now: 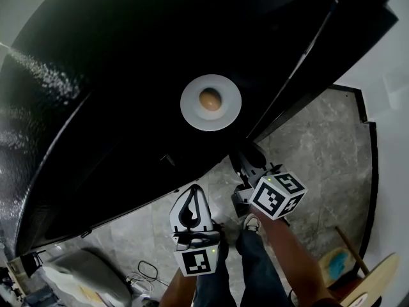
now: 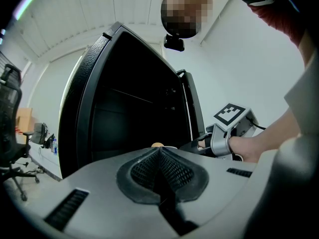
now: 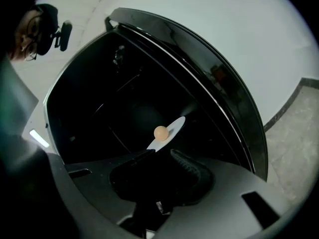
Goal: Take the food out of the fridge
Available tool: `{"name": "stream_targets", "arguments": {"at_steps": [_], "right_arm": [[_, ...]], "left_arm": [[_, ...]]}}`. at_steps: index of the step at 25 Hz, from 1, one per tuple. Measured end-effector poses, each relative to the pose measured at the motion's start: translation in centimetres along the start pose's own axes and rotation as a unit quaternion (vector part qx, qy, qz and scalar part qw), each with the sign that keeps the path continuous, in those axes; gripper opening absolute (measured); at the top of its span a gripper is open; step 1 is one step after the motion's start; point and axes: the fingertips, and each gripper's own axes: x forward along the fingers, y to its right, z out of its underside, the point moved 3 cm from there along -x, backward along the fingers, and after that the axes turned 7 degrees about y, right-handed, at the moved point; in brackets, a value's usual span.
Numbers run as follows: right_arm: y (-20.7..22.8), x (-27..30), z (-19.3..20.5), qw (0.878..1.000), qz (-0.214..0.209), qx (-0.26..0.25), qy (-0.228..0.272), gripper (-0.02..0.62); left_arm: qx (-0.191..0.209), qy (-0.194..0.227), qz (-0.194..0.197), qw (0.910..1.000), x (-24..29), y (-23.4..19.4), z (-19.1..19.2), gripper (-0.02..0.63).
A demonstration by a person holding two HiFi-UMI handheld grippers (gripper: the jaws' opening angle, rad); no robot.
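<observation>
Round tan food [image 1: 209,99] sat on a white plate [image 1: 192,109] inside the black fridge [image 1: 115,75]. At its opening, the right gripper [image 3: 162,156] gaped empty and the left gripper [image 2: 159,151] was clenched.

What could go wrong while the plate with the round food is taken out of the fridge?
The round food seems to lie loose on the flat plate; a tilt could roll it off. The open right tool would likely grip only the thin rim, so the plate might slip.
</observation>
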Motion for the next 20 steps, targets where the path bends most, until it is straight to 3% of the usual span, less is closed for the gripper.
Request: {"name": "stream_targets", "arguments": {"at_steps": [9, 15, 20], "right_arm": [[1.8, 1.1, -0.7, 0.987, 0.000, 0.157, 0.020, 0.106], [2.5, 1.6, -0.8, 0.973, -0.001, 0.229, 0.038, 0.112], [2.0, 2.7, -1.5, 0.966, -0.018, 0.254, 0.049, 0.115]], "left_arm": [[-0.002, -0.002, -0.003, 1.0000, 0.1, -0.4, 0.1, 0.013], [-0.001, -0.005, -0.003, 1.0000, 0.1, -0.5, 0.4, 0.014], [0.000, -0.005, -0.002, 1.0000, 0.1, -0.6, 0.4, 0.014]]}}
